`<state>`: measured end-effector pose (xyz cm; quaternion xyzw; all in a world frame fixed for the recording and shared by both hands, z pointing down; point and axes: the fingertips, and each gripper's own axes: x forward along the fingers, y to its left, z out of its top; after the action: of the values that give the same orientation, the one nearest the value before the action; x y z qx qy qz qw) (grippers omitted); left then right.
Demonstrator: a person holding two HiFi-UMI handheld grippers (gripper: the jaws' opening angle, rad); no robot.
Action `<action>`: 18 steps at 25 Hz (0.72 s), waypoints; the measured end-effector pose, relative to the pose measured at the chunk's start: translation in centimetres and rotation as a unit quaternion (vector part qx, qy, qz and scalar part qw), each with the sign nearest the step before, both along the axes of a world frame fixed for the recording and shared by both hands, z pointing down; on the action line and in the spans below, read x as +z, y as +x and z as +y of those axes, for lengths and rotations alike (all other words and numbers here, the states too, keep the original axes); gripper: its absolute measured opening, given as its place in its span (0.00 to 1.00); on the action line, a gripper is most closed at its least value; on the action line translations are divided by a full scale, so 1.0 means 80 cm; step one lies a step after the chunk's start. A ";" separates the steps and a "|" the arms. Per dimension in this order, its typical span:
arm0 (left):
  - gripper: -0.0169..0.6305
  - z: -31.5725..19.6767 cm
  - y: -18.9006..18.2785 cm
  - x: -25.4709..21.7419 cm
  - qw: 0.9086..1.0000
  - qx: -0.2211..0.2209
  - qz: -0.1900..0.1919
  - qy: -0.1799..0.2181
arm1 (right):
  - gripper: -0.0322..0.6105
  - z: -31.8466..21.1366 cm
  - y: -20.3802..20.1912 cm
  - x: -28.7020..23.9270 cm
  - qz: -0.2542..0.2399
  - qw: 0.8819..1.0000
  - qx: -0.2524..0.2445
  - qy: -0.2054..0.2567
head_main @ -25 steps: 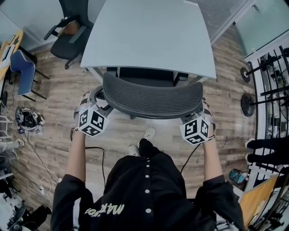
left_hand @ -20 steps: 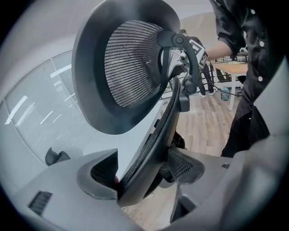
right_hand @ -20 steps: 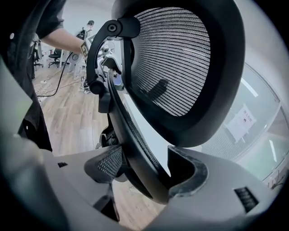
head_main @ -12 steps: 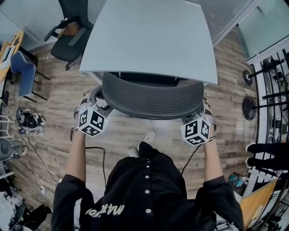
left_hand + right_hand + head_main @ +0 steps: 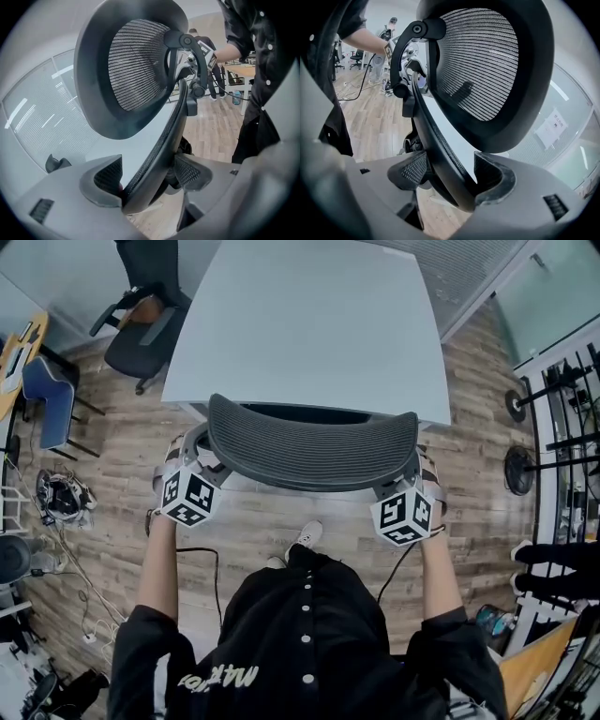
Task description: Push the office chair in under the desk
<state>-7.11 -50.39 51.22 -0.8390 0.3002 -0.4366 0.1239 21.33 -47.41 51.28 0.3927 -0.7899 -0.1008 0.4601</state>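
Note:
The grey mesh back of the office chair (image 5: pixel 312 442) stands against the near edge of the pale grey desk (image 5: pixel 309 324), and the seat is hidden beneath the desktop. My left gripper (image 5: pixel 194 454) is shut on the left rim of the backrest. My right gripper (image 5: pixel 418 470) is shut on the right rim. In the left gripper view the dark rim (image 5: pixel 154 154) runs between both pads, with the mesh headrest (image 5: pixel 136 65) above. The right gripper view mirrors this, showing the clamped rim (image 5: pixel 440 159) and the headrest (image 5: pixel 483 61).
A second black chair (image 5: pixel 141 324) and a blue chair (image 5: pixel 47 390) stand at the far left on the wood floor. Cables and clutter (image 5: pixel 61 498) lie at the left. A metal rack (image 5: pixel 562 427) lines the right side. Glass partitions stand behind the desk.
The chair has rolled forward under the desk with both grippers following it. Its backrest now meets the desk edge and the seat is out of sight.

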 end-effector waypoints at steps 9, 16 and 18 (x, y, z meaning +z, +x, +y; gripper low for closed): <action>0.58 -0.030 0.004 0.002 1.000 -0.003 -0.003 0.004 | 0.56 -0.025 0.004 0.002 0.000 1.000 0.005 0.004; 0.59 -0.052 0.008 0.002 1.000 -0.001 -0.003 0.006 | 0.56 -0.044 0.007 0.001 0.001 1.000 0.007 0.005; 0.59 -0.059 0.009 0.001 1.000 0.000 -0.002 0.007 | 0.56 -0.050 0.008 0.000 0.001 1.000 0.008 0.005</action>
<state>-6.41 -55.09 51.26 -0.8369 0.3032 -0.4367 0.1302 21.99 -51.43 51.29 0.4015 -0.7859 -0.1014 0.4593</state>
